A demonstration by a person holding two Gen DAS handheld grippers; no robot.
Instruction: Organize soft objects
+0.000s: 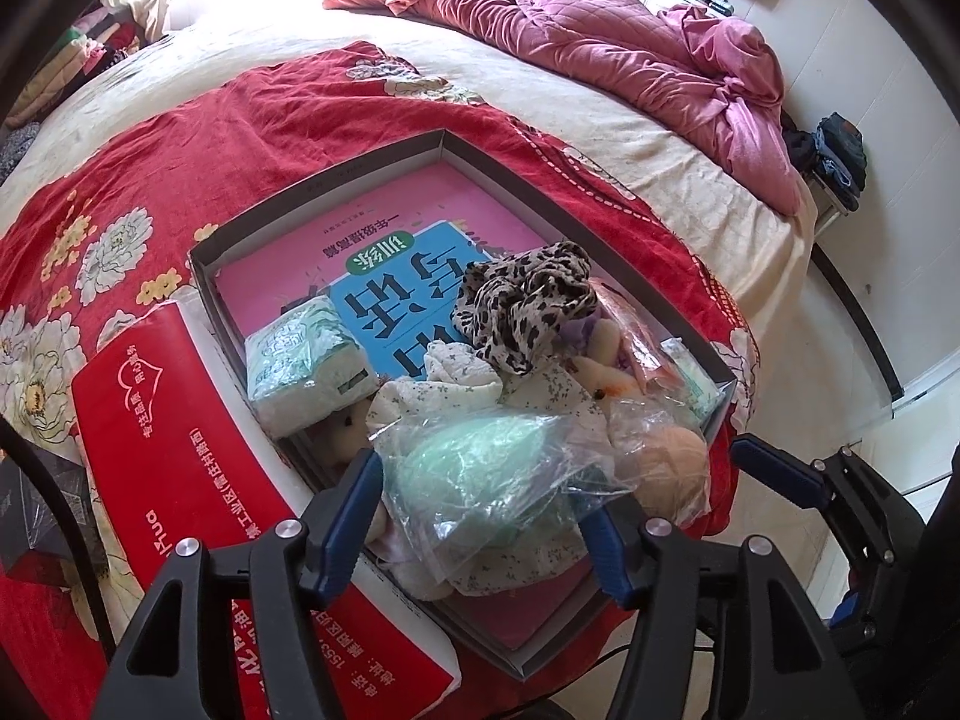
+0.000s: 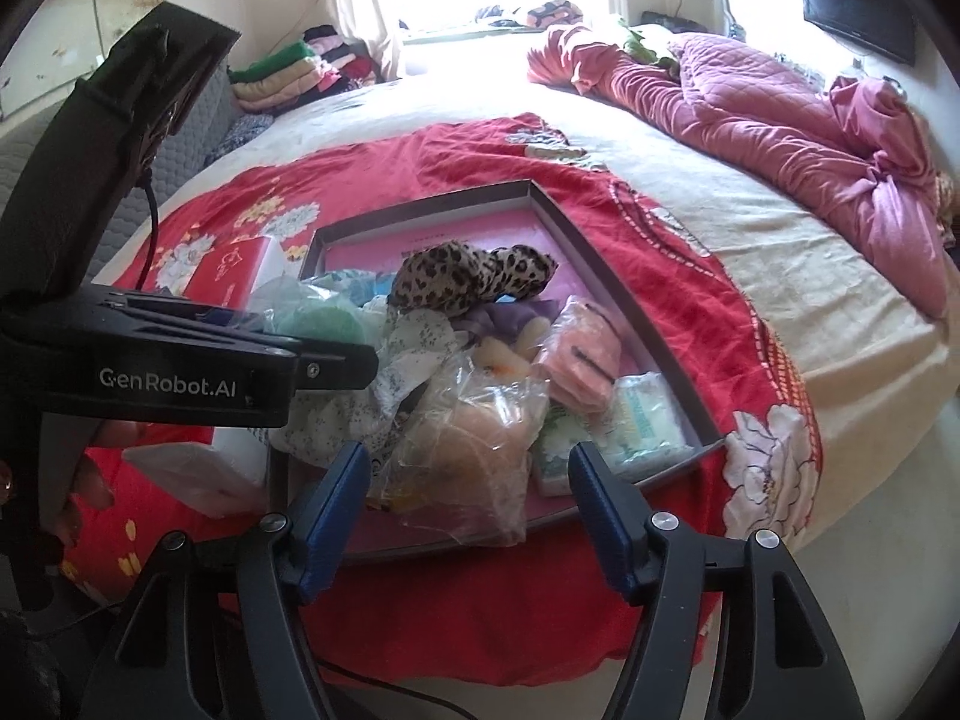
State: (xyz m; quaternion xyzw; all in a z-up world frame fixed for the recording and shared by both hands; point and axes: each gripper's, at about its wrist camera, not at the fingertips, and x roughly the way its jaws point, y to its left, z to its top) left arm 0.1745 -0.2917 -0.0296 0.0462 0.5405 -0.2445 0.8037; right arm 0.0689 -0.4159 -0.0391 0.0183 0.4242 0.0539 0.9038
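Note:
A shallow grey box (image 1: 528,180) (image 2: 564,222) lies on the red floral bedspread and holds a heap of soft things. A leopard-print cloth (image 1: 528,300) (image 2: 474,279) lies on top. A clear bag with a green soft item (image 1: 480,480) (image 2: 324,318) sits between the open fingers of my left gripper (image 1: 480,498); I cannot tell if they touch it. A clear bag with a peach soft item (image 1: 666,462) (image 2: 474,438) sits between the open fingers of my right gripper (image 2: 468,480). A tissue pack (image 1: 306,354), a floral cloth (image 1: 456,384) and a plush toy (image 2: 510,354) also lie in the box.
A blue book (image 1: 396,300) and a pink book (image 1: 420,204) lie in the box. A red and white box (image 1: 198,468) (image 2: 234,267) lies to its left. A pink quilt (image 1: 600,42) (image 2: 780,120) is bunched at the far right. Folded clothes (image 2: 288,78) stack by the window.

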